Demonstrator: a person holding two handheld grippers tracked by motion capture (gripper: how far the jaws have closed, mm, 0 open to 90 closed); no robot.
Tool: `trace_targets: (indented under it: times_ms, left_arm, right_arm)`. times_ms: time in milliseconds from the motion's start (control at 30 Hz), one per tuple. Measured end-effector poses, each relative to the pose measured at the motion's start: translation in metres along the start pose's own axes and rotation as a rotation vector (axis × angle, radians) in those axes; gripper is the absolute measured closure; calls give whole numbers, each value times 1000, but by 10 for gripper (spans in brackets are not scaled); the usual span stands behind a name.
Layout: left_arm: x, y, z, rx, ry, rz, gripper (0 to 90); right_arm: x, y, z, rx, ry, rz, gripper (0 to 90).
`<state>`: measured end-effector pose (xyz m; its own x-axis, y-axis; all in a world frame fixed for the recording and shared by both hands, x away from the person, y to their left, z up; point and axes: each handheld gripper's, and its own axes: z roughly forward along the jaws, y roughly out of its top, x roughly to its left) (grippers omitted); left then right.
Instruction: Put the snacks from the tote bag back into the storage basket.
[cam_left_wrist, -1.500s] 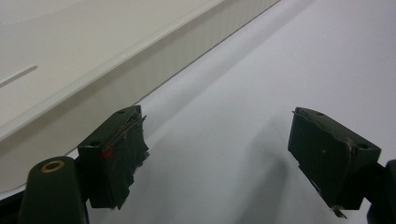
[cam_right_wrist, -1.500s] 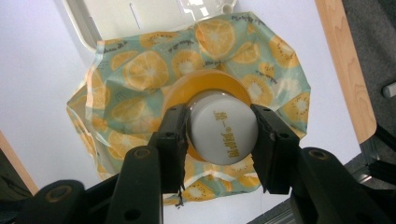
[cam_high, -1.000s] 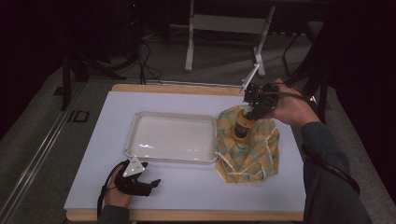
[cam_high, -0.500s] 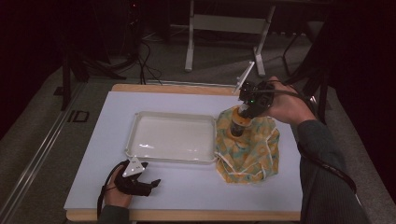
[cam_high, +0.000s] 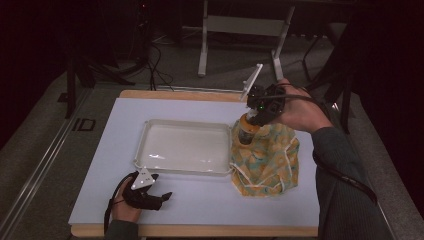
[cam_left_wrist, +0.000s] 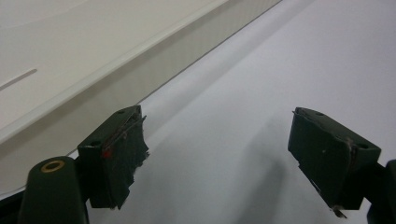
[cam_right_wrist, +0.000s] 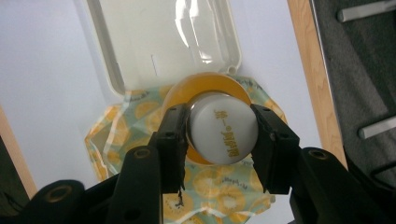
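Above the yellow patterned cloth (cam_high: 267, 160), a bottle (cam_right_wrist: 223, 133) sits clamped by its white cap in the right hand-held gripper (cam_right_wrist: 219, 135), beside the tray (cam_high: 145, 137). It looks light, stiff and smooth; the cap gives the surest hold. The left hand-held gripper (cam_left_wrist: 217, 154) rests open on the surface (cam_high: 200, 205).

Orange bottle (cam_right_wrist: 205, 88) with white cap (cam_right_wrist: 223, 134), citrus-patterned yellow-green cloth (cam_high: 267, 162), white tray (cam_high: 150, 131).

The bottle cap (cam_right_wrist: 223, 134) bears gold print, too small to read. "ID" stands on the floor (cam_high: 84, 124).
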<state>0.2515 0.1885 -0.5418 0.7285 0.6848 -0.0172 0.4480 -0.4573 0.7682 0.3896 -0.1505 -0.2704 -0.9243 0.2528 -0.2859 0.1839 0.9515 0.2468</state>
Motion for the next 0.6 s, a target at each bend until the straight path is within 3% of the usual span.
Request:
trace_targets:
  times_ms: [600]
  left_arm:
    - [0,0,0,2,-2,3,188]
  right_arm:
    - [15,24,5,-9,40,-40,587]
